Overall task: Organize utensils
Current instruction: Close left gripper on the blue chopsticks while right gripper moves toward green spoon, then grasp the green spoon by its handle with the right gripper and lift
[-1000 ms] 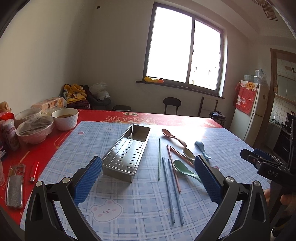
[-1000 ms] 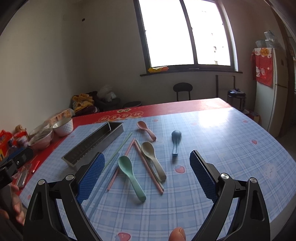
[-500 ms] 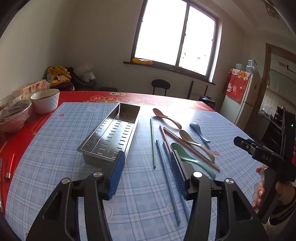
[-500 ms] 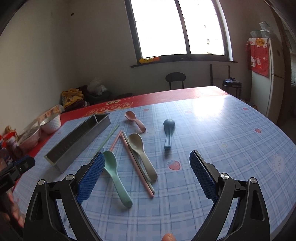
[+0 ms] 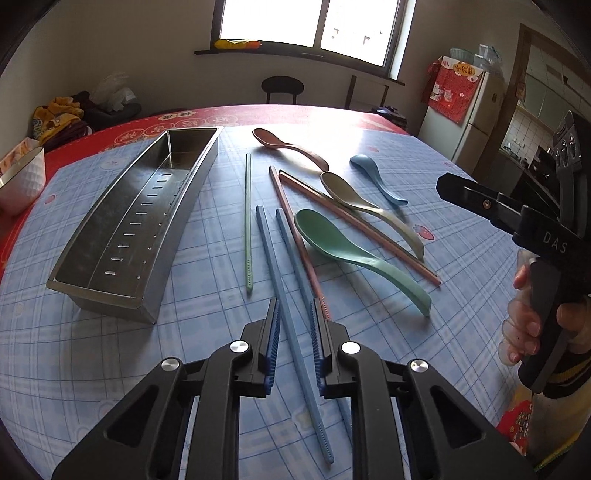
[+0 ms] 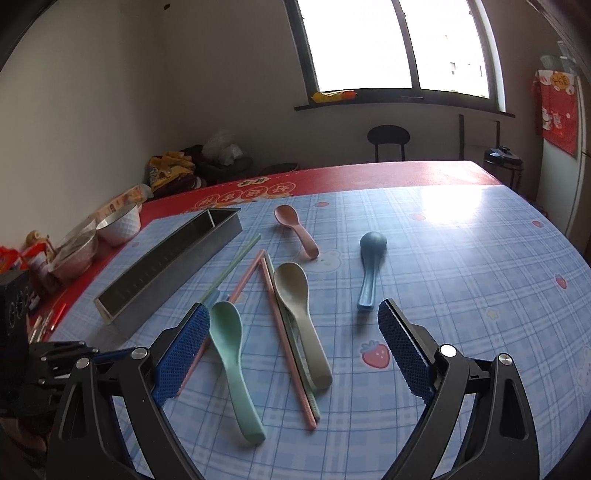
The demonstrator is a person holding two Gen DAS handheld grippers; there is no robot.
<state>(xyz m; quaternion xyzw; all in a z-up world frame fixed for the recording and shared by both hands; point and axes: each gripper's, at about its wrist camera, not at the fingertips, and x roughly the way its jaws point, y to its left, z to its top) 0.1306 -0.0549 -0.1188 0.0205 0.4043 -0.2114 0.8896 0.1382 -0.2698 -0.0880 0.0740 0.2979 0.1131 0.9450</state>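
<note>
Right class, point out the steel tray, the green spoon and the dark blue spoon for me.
steel tray (image 5: 110, 284): left wrist view, on its near end wall.
green spoon (image 5: 325, 232): left wrist view, on the middle of its bowl.
dark blue spoon (image 6: 373, 244): right wrist view, on the back of its bowl.

A blue plaid tablecloth (image 5: 461, 229) printed with strawberries covers most of a red table (image 5: 295, 112). At the table's far left edge sits a white bowl (image 5: 22, 181); the right wrist view shows a second bowl (image 6: 74, 254) just beside it and small packets nearer. Beyond the table a black round-backed chair (image 5: 282, 88) stands under a bright window (image 5: 310, 22) with a yellow object (image 5: 236, 43) on its sill. A white fridge (image 5: 469, 114) draped with a red cloth (image 5: 452, 88) stands at far right. Clothes and bags (image 5: 74, 114) are heaped in the far left corner.
</note>
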